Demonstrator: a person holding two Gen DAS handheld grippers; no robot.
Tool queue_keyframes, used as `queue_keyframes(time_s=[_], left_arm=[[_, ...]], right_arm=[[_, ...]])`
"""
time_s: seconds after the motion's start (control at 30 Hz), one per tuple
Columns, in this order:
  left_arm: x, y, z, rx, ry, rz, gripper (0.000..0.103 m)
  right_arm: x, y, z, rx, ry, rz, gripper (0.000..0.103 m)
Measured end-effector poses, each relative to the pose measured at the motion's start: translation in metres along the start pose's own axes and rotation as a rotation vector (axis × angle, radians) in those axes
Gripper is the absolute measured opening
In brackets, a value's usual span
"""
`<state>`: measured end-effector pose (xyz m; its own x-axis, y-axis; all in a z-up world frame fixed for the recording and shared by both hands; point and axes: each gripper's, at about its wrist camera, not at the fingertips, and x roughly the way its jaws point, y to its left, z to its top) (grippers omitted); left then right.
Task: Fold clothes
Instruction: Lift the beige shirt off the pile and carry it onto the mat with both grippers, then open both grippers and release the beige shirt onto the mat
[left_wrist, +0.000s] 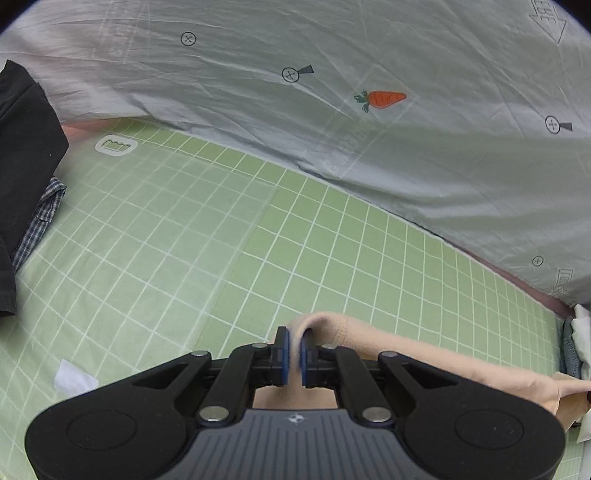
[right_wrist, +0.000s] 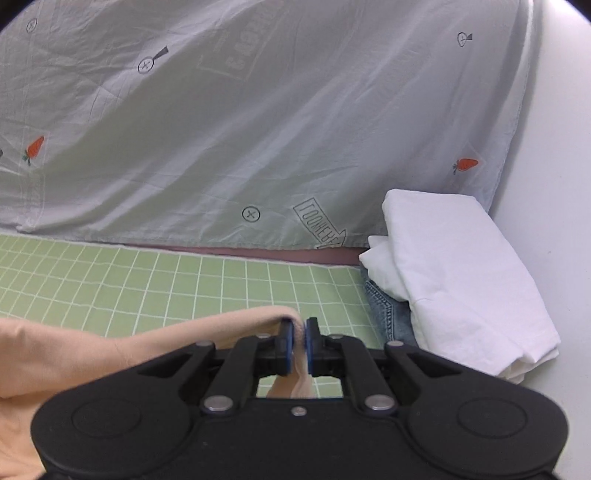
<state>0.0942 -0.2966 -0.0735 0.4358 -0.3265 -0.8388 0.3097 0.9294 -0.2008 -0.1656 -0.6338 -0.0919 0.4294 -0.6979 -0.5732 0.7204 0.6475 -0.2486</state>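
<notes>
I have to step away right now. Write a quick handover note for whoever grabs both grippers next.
Left gripper: shut on an edge of the peach garment.
Right gripper: shut on another edge of the same garment, which hangs between the two over the green grid mat.
Elsewhere: a black garment over a plaid one at the mat's left edge; folded white cloth on jeans at its right edge.
Done: peach garment picked up by both grippers.
Left: lay it flat on the mat and fold it. Whether the pile on the left needs folding too is unclear.
</notes>
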Motion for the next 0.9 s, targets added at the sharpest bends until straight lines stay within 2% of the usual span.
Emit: queue_keyframes(time_s=[0.17,0.3,0.37,0.43,0.57,0.7,0.73,0.77,0.83,0.9], left_arm=[[0.007,0.014,-0.039,0.077,0.091,0.055,0.007],[0.017,0.041,-0.091,0.097,0.222,0.176,0.007],[0.016,0.052,-0.102,0.075,0.249,0.189,0.007],[0.012,0.061,-0.107,0.049,0.261,0.178,0.008],[-0.003,0.060,-0.094,0.049,0.194,0.131,0.011],[-0.014,0.055,-0.083,0.053,0.163,0.087,0.014],[-0.018,0.057,-0.080,0.043,0.153,0.066,0.019],[-0.023,0.059,-0.077,0.033,0.143,0.045,0.025],[-0.032,0.067,-0.070,-0.003,0.116,0.009,0.030],[-0.038,0.074,-0.062,-0.032,0.087,0.006,0.033]], right_arm=[[0.010,0.002,-0.044,0.000,0.176,0.012,0.007],[0.000,-0.006,-0.091,0.024,0.319,-0.012,0.006],[-0.005,-0.013,-0.108,0.064,0.369,-0.010,0.006],[-0.011,-0.016,-0.112,0.088,0.373,-0.004,0.006],[-0.023,-0.015,-0.095,0.098,0.299,0.019,0.009],[-0.023,-0.003,-0.069,0.094,0.221,0.084,0.028],[-0.021,0.004,-0.064,0.083,0.212,0.111,0.037],[-0.019,0.011,-0.059,0.072,0.203,0.138,0.038],[-0.016,0.025,-0.049,0.050,0.186,0.193,0.040],[-0.014,0.044,-0.042,0.004,0.172,0.239,0.045]])
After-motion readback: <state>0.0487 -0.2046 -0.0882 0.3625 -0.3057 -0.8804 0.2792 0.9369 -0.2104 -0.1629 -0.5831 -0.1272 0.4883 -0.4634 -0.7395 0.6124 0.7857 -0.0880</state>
